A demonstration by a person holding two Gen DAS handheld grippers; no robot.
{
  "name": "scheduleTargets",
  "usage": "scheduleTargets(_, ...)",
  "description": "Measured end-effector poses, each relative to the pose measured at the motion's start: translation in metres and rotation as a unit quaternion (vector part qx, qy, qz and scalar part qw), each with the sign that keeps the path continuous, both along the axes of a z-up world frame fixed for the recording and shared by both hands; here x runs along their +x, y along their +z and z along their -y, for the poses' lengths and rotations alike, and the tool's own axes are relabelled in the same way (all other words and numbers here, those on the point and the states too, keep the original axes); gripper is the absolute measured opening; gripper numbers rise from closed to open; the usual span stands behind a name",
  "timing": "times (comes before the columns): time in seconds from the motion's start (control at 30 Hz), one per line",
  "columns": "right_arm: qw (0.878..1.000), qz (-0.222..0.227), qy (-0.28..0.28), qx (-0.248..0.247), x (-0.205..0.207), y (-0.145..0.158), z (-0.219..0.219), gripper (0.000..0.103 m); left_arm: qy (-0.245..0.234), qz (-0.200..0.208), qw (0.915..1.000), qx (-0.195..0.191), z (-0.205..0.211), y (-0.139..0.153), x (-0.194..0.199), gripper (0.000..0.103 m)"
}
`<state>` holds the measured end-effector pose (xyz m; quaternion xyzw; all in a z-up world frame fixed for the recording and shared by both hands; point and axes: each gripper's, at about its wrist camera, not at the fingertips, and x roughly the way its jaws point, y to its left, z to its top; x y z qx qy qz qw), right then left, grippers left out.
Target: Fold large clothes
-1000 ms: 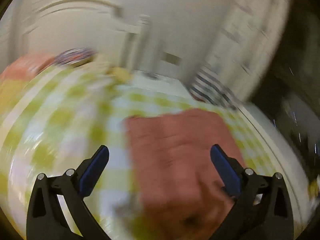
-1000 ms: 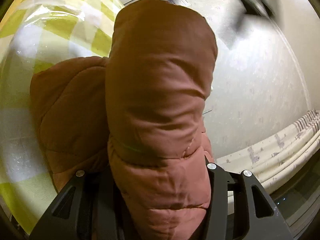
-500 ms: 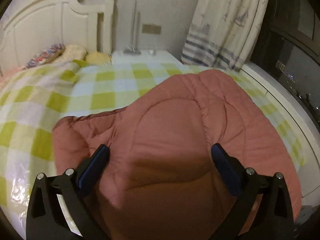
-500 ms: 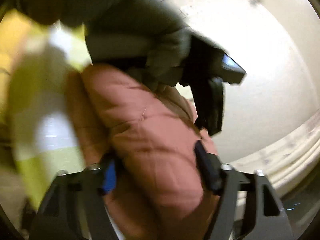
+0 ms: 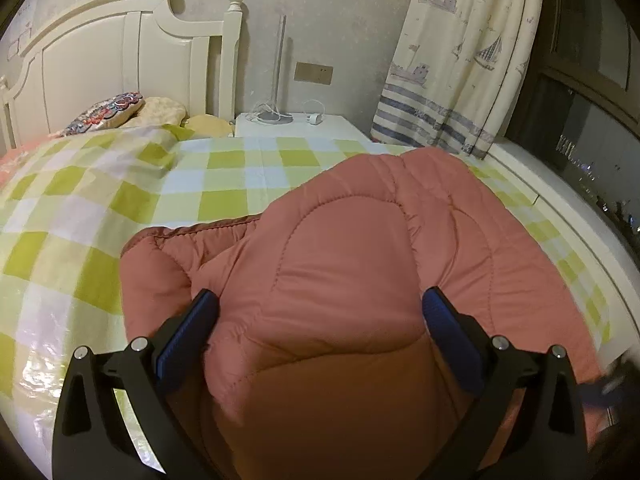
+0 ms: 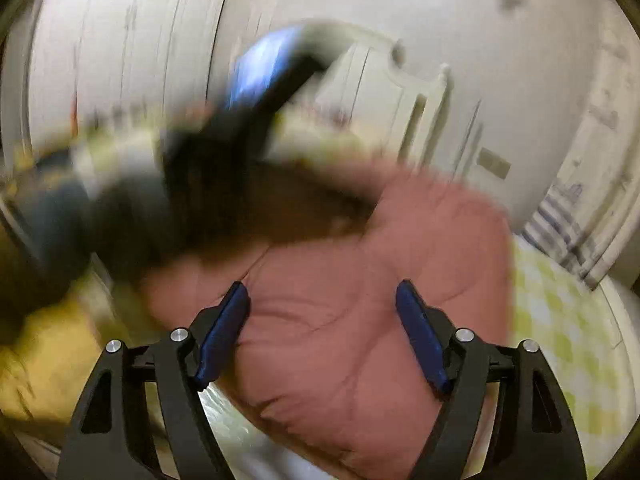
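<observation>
The pink padded jacket (image 5: 352, 280) lies bunched on the checked bedspread (image 5: 100, 208), filling the centre and 5 o'clock part of the left wrist view. The left gripper (image 5: 318, 316) sits low over the top fold, jaws spread wide; padding bulges between the blue pads (image 5: 192, 332) without being pinched, so it is released, not grasping.

In the right wrist view, badly blurred, the right gripper (image 6: 322, 312) has just been opening. Its jaws stand apart with the jacket (image 6: 380, 300) beneath them but nothing clamped. A dark smeared shape at 10 o'clock is probably the other tool, though the blur leaves that unsure.

The step in hand looks like settling a fold already laid over. To do it well:

- Press the puffy top layer flat before regripping; trapped air will make it spring open.
- Take the next grip at a seam or hem, such as the gathered edge (image 5: 200, 236) at 10 o'clock, rather than on slippery mid-panel padding.
- Keep both tools level so the edges line up.
</observation>
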<state>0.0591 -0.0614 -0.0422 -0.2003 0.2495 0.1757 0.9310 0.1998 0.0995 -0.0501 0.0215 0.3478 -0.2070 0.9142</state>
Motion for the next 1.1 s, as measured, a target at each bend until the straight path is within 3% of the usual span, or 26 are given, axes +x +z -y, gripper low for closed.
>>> scheduleTargets(0.03,0.998,0.037,-0.001,-0.042,-0.007,-0.016,-0.012,0.075,0.006,-0.003,0.9999,0.016,0.002,0.003,-0.001,0.101)
scheduleTargets(0.13,0.999,0.022,-0.001,-0.034,-0.005,-0.015,-0.009,0.075,0.035,-0.013,0.9981,0.049,0.004,0.029,-0.008,0.101)
scheduleTargets(0.2,0.999,0.025,0.005,-0.04,-0.007,-0.013,-0.006,0.075,0.059,0.0,0.9981,0.021,-0.003,0.051,-0.014,0.101)
scheduleTargets(0.23,0.999,0.028,0.003,-0.04,-0.012,-0.013,-0.005,0.075,0.067,0.005,0.9977,-0.013,-0.007,0.064,-0.019,0.101)
scheduleTargets(0.3,0.998,0.035,0.0,-0.044,-0.007,-0.019,-0.011,0.074,0.08,0.011,0.9963,-0.028,-0.007,0.072,-0.023,0.101)
scheduleTargets(0.37,0.998,0.035,0.0,-0.045,-0.008,-0.021,-0.01,0.075,0.106,0.012,0.9943,0.003,0.001,0.059,-0.021,0.101)
scheduleTargets(0.43,0.999,0.033,0.007,-0.037,-0.007,-0.029,-0.011,0.075,0.126,-0.012,0.9912,0.04,0.006,0.024,-0.007,0.101)
scheduleTargets(0.47,0.999,0.032,0.017,-0.033,-0.023,-0.023,-0.019,0.075,0.119,-0.026,0.992,0.033,0.003,-0.004,0.002,0.101)
scheduleTargets(0.5,0.999,0.028,0.03,-0.027,-0.027,-0.02,-0.017,0.074,0.113,-0.029,0.9932,-0.007,-0.008,-0.014,0.004,0.101)
scheduleTargets(0.53,0.999,0.017,0.048,-0.02,-0.03,-0.017,-0.014,0.074,0.121,-0.037,0.9908,-0.049,-0.024,-0.011,0.004,0.101)
scheduleTargets(0.57,0.998,0.01,0.063,-0.007,-0.034,-0.01,-0.007,0.072,0.129,-0.041,0.9887,-0.064,-0.033,-0.009,0.004,0.101)
scheduleTargets(0.67,0.997,0.014,0.064,0.046,-0.034,0.018,0.024,0.071,0.113,-0.037,0.9919,-0.045,-0.032,-0.012,0.006,0.101)
scheduleTargets(0.77,0.994,0.032,0.023,0.1,-0.014,0.051,0.062,0.068,0.115,-0.034,0.9913,-0.053,-0.034,-0.013,0.006,0.101)
scheduleTargets(0.87,0.992,0.033,-0.011,0.12,0.033,0.075,0.091,0.054,0.117,-0.028,0.9912,-0.055,-0.033,-0.013,0.005,0.101)
scheduleTargets(0.97,0.991,0.0,-0.043,0.128,0.097,0.084,0.108,0.048,0.117,-0.026,0.9911,-0.058,-0.035,-0.014,0.002,0.101)
scheduleTargets(1.1,0.988,-0.026,-0.073,0.133,0.163,0.082,0.104,0.048,0.123,-0.015,0.9911,-0.05,-0.034,-0.012,-0.003,0.101)
